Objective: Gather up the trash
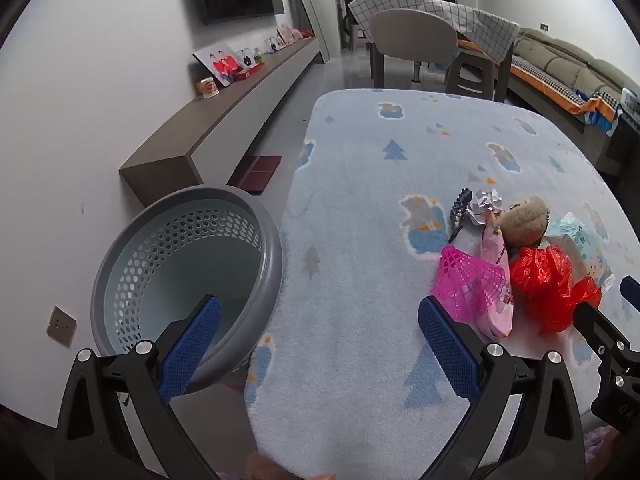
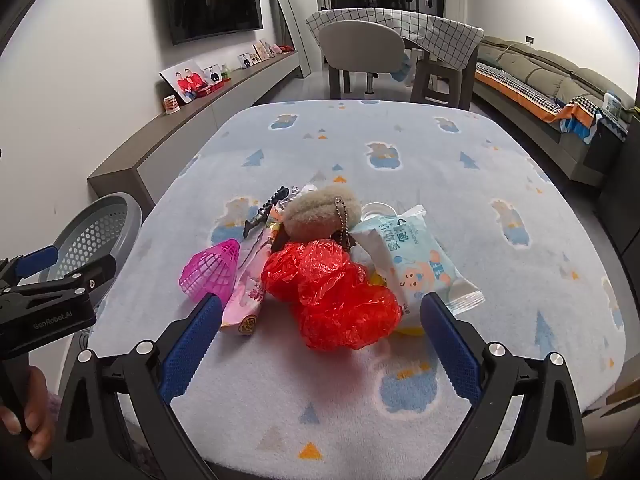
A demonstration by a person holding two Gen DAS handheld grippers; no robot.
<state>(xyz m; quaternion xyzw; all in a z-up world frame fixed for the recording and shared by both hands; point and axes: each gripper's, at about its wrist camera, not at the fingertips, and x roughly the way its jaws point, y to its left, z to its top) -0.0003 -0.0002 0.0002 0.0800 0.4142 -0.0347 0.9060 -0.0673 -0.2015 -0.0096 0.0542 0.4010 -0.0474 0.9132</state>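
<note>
The right gripper point(image 2: 320, 344) gapes wide and empty near the table's point(image 2: 520, 184) front edge, the red bag point(image 2: 332, 292) lying just ahead between its jaws. The left gripper point(image 1: 320, 344), equally wide and empty, straddles the table's left edge beside the basket point(image 1: 276, 256).

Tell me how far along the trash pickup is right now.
Barely begun. Done: nothing visible, the part of the gray basket in view holds no trash. In hand: nothing; the left gripper and right gripper both have open jaws, the right one lined up on the red plastic bag. Left: the whole pile on the table, including the pink net cup, snack wrapper and wipes pack.
</note>
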